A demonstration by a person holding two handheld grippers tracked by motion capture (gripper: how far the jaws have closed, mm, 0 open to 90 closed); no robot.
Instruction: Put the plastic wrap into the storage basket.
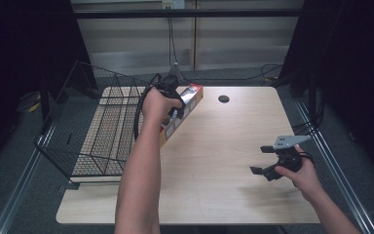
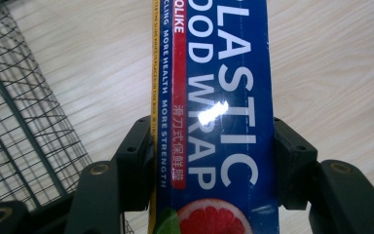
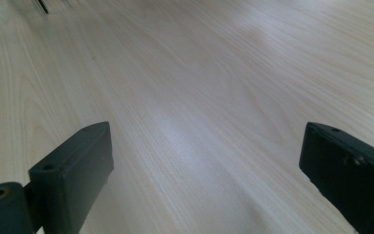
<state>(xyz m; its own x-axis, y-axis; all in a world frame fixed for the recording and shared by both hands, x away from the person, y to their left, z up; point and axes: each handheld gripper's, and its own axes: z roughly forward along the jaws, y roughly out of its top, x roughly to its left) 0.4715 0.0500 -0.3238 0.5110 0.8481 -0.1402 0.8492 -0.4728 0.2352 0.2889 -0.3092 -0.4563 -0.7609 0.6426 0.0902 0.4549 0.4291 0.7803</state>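
While right gripper (image 3: 207, 170) gapes, left gripper (image 2: 214, 161) clamps plastic wrap box (image 2: 214, 97) (blue) — beside basket (image 2: 19, 122).

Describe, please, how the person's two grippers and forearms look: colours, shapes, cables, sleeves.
Both forearms are bare, with no sleeve in view. The left gripper is black, and a black cable loops from it. The right gripper is black too and carries a grey three-cornered plate with small holes on top. In the gripper views, the jaws are blocky matte black pads with small screw holes, on arms with brass-coloured pivots.
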